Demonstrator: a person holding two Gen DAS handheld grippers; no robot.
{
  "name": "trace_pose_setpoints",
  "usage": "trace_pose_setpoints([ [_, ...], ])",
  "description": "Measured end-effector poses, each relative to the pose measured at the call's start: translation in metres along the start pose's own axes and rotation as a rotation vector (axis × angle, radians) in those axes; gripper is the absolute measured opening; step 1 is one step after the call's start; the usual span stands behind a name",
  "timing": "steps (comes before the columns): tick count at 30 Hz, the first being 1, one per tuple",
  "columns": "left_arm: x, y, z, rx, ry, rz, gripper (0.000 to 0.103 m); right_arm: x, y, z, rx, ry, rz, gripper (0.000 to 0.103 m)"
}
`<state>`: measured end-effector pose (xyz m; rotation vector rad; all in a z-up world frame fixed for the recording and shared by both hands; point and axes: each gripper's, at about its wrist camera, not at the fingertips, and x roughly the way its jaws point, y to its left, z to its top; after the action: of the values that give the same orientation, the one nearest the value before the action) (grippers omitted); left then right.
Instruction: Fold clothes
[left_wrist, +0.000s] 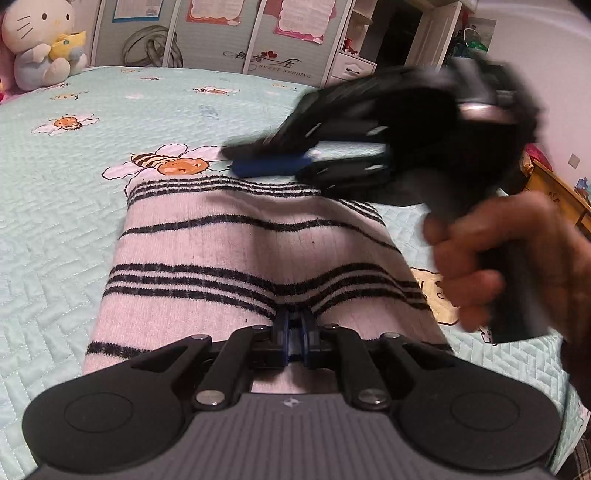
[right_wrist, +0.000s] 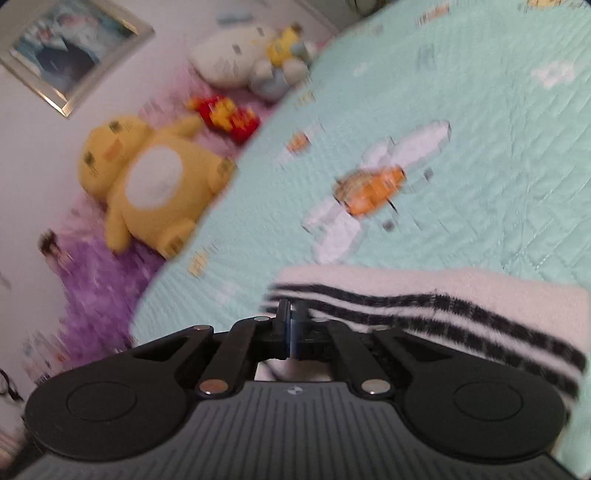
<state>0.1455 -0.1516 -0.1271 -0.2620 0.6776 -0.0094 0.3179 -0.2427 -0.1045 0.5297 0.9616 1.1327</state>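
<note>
A folded white knit garment with black stripes (left_wrist: 255, 254) lies on the mint quilted bed (left_wrist: 55, 206). My left gripper (left_wrist: 294, 325) is shut on the garment's near edge, which bunches between the fingers. My right gripper (left_wrist: 255, 158), blurred, is seen from the left wrist view at the garment's far right edge, held by a hand (left_wrist: 491, 266). In the right wrist view the right gripper (right_wrist: 291, 321) has its fingers together at the striped corner (right_wrist: 424, 306) of the garment; that view is blurred.
A white cat plush (left_wrist: 40, 44) sits at the head of the bed. A yellow plush (right_wrist: 147, 184) and a purple blanket (right_wrist: 99, 295) lie beside the bed's edge. Wardrobe doors (left_wrist: 221, 33) stand behind the bed. A wooden piece of furniture (left_wrist: 561, 199) is at right.
</note>
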Motion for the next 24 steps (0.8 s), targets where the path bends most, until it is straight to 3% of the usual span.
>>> trace_pose_setpoints([
  [2,0.0,-0.001,0.0,0.002,-0.002,0.006,0.01,-0.015,-0.005,-0.005,0.068,-0.052,0.06,0.016],
  [3,0.001,-0.002,0.0,0.011,-0.002,0.011,0.01,-0.013,-0.015,-0.009,0.082,-0.034,-0.009,0.017],
  [5,0.002,-0.004,-0.001,0.026,-0.002,0.019,0.01,-0.006,-0.04,-0.02,0.078,0.004,-0.143,0.0],
  [8,0.003,-0.003,0.001,0.026,0.004,0.019,0.01,-0.009,-0.055,-0.025,0.157,-0.04,-0.088,0.0],
  [13,-0.001,-0.001,0.007,0.004,0.041,0.009,0.01,-0.02,-0.022,-0.021,0.108,-0.047,-0.184,0.0],
  [14,-0.003,-0.001,0.009,-0.01,0.055,0.006,0.01,-0.03,-0.013,-0.024,0.099,-0.071,-0.195,0.004],
  [16,-0.008,0.007,0.017,-0.066,0.085,-0.016,0.01,-0.052,0.005,-0.033,0.077,-0.12,-0.217,0.028],
  [17,-0.011,0.011,0.02,-0.096,0.1,-0.025,0.009,-0.063,0.014,-0.037,0.067,-0.145,-0.227,0.049],
  [18,-0.018,0.014,0.023,-0.122,0.114,-0.03,0.01,-0.075,0.023,-0.042,0.058,-0.156,-0.257,0.058],
  [20,-0.035,0.02,0.024,-0.16,0.129,-0.018,0.023,-0.097,0.039,-0.055,0.033,-0.159,-0.32,0.058],
  [21,-0.045,0.021,0.024,-0.175,0.138,-0.004,0.046,-0.106,0.048,-0.062,0.022,-0.153,-0.344,0.058],
  [22,-0.057,0.023,0.022,-0.18,0.142,0.027,0.062,-0.114,0.058,-0.069,0.011,-0.144,-0.372,0.059],
  [24,-0.081,0.025,0.02,-0.16,0.138,0.073,0.064,-0.127,0.077,-0.084,-0.015,-0.122,-0.433,0.068],
])
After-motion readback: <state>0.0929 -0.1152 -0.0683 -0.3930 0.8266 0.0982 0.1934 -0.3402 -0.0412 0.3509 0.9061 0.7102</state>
